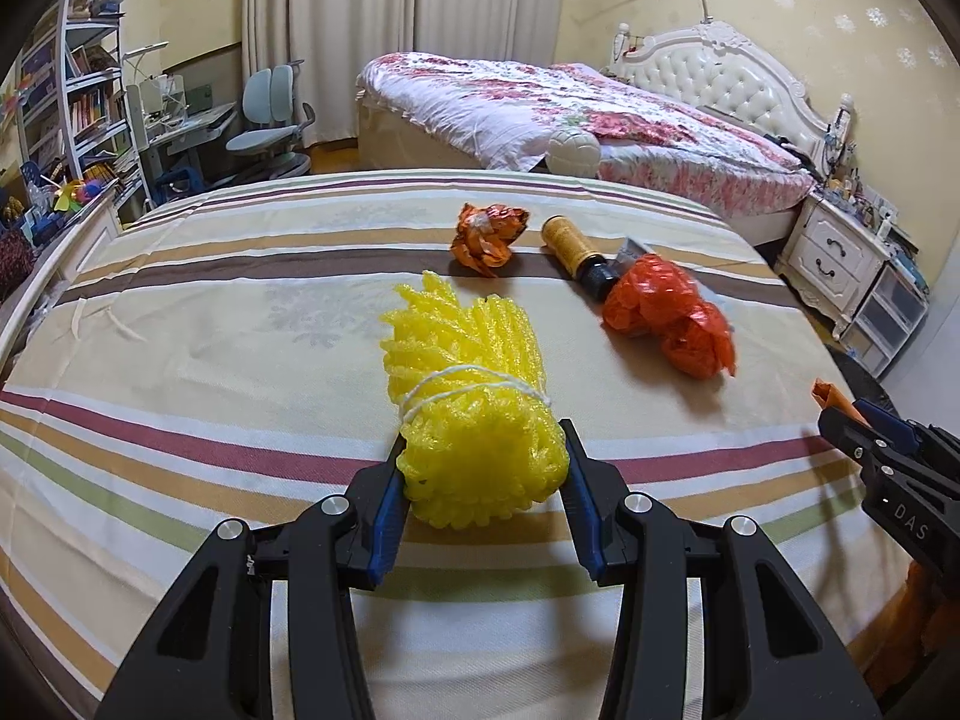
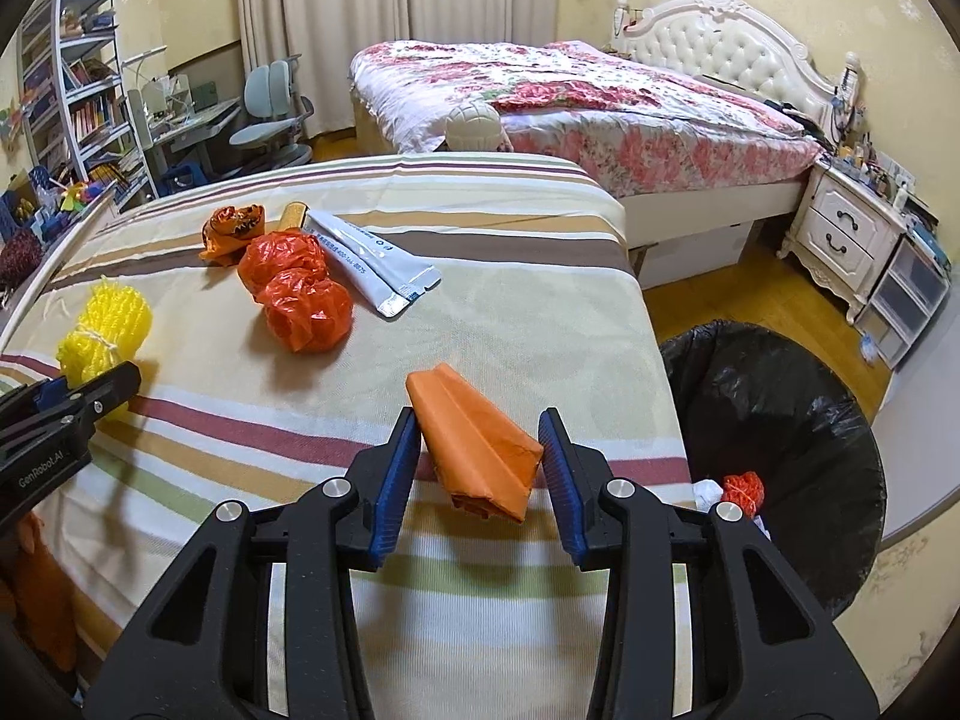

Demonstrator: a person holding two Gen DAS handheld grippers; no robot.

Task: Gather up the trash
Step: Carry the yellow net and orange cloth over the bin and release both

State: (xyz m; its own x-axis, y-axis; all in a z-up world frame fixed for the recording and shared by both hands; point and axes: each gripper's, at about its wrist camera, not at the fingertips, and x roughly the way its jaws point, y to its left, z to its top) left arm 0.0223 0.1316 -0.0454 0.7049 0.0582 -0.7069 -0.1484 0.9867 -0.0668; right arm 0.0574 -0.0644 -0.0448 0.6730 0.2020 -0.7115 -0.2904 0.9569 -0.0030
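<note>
My left gripper (image 1: pixel 480 456) is shut on a yellow foam net bundle (image 1: pixel 468 396) tied with white string, on the striped bedcover (image 1: pixel 210 330). My right gripper (image 2: pixel 480 450) is shut on a folded orange paper (image 2: pixel 474 450), held just above the cover near its right edge. The right gripper also shows at the right of the left wrist view (image 1: pixel 888 450); the left gripper at the left of the right wrist view (image 2: pixel 72 408). Farther back lie a red plastic bag (image 2: pixel 300 294), a crumpled orange wrapper (image 2: pixel 231 231), a small brown bottle (image 1: pixel 573 246) and white sachets (image 2: pixel 372 267).
A bin with a black liner (image 2: pixel 774 420) stands on the floor right of the bed and holds some trash (image 2: pixel 741 489). Beyond are a second bed with floral quilt (image 2: pixel 570 102), a white nightstand (image 2: pixel 840 240), a desk chair (image 2: pixel 270 114) and bookshelves (image 2: pixel 78 96).
</note>
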